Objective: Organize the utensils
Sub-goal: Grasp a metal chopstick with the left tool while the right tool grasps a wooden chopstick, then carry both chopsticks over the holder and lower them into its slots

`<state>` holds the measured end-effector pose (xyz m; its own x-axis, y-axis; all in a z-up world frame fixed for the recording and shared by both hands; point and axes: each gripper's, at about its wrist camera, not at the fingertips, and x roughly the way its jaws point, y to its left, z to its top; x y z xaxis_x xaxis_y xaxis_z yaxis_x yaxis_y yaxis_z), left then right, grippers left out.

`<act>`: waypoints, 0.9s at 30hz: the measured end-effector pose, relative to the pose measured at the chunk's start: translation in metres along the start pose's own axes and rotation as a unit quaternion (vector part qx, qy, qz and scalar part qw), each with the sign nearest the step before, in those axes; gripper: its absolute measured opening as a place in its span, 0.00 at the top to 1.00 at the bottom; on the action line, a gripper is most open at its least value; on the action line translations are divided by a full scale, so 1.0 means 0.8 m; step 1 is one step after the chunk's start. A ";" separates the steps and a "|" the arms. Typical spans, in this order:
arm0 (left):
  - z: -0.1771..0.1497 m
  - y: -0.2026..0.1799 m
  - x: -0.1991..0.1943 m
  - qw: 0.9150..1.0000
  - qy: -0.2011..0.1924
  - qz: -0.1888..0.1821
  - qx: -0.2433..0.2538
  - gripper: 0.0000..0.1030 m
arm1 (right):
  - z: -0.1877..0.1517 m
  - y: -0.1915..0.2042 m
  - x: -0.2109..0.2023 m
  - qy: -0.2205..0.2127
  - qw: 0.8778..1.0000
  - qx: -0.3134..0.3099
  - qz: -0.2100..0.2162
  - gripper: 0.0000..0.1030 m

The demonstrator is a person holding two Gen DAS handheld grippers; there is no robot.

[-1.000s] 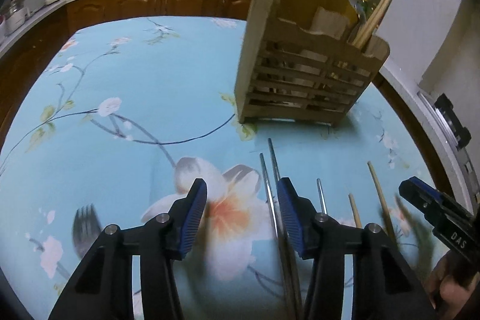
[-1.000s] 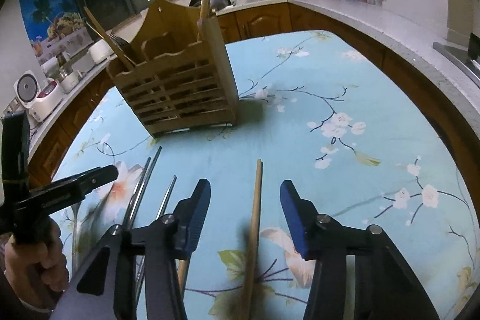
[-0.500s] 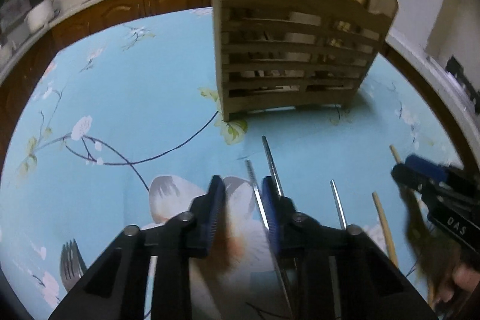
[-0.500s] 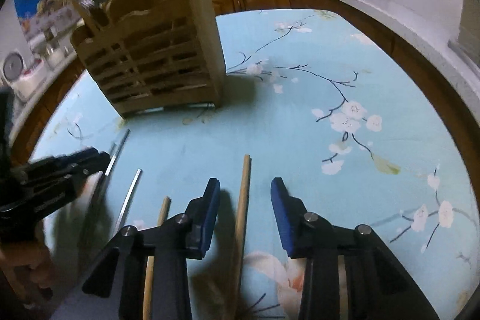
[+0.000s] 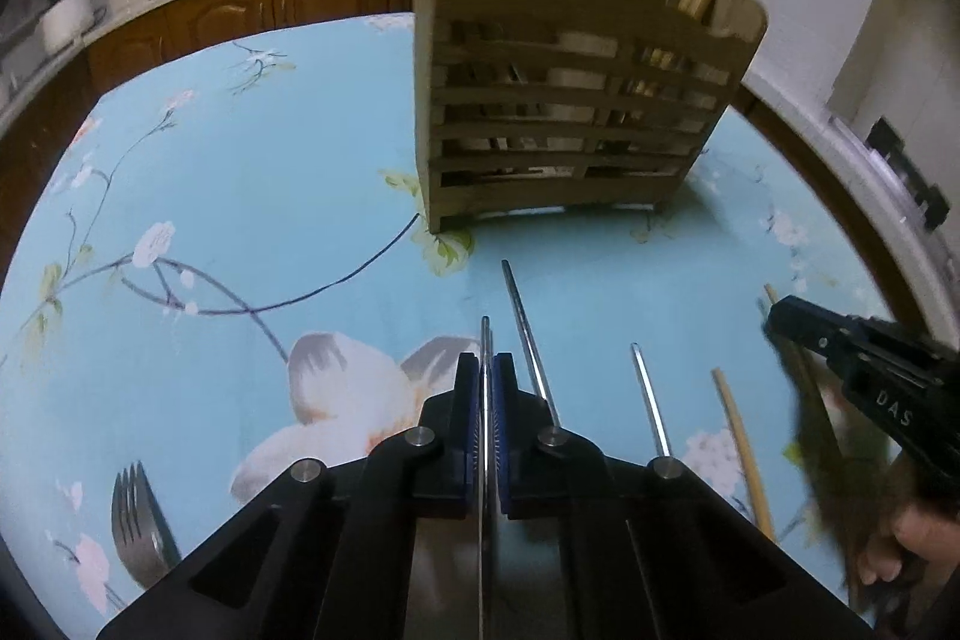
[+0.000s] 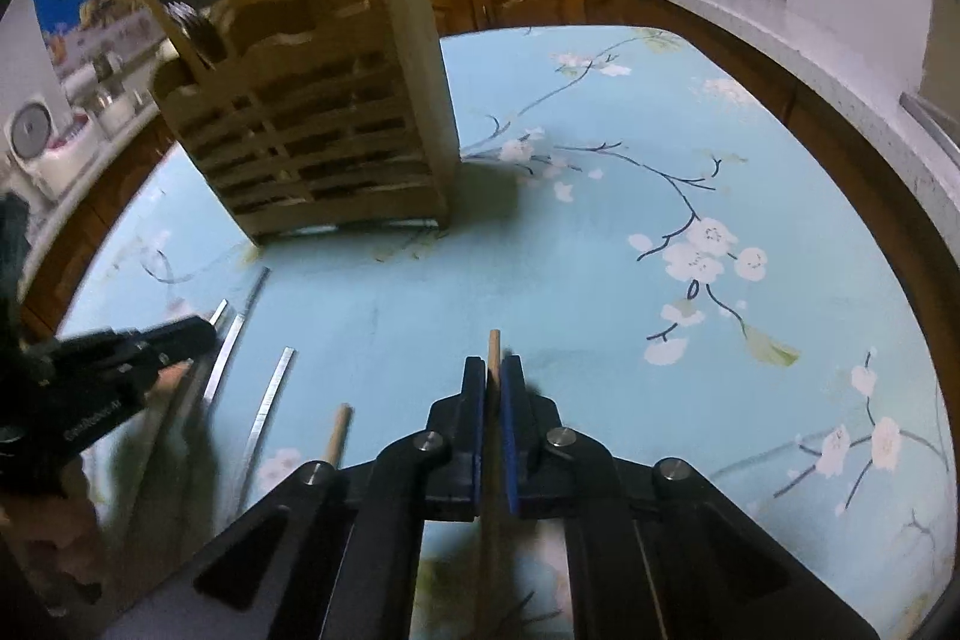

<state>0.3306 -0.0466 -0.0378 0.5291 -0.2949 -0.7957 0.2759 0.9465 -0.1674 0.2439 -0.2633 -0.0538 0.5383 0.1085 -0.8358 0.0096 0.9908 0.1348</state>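
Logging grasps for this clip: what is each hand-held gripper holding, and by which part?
Left hand-held gripper: shut on a metal chopstick, near its far end. Right hand-held gripper: shut on a wooden chopstick, also near its far end.

A blue floral tablecloth (image 5: 252,196) carries a wooden caddy (image 5: 570,112), chopsticks (image 5: 651,406) and a fork (image 5: 135,514).

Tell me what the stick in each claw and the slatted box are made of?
The thin grey stick in the left claw looks like metal: shiny, flat-edged. The pale tan round stick in the right claw looks like wood or bamboo: matte. The slatted utensil box looks like unpainted wood, dull tan slats.
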 end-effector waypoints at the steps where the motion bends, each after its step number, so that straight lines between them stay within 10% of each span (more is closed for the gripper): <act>1: -0.002 0.005 -0.008 1.000 -0.005 -0.006 -0.005 0.98 | 0.000 0.000 -0.009 -0.006 1.000 0.004 0.008 0.95; 27: -0.042 0.040 -0.251 0.980 -0.181 -0.074 -0.036 0.98 | 0.060 0.036 -0.205 -0.199 0.977 -0.006 0.077 0.96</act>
<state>0.2060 0.0471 0.0969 0.7411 -0.4441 -0.5035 0.3210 0.8931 -0.3153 0.1960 -0.2565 0.1125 0.8180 0.2195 -0.5317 -0.1065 0.9662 0.2350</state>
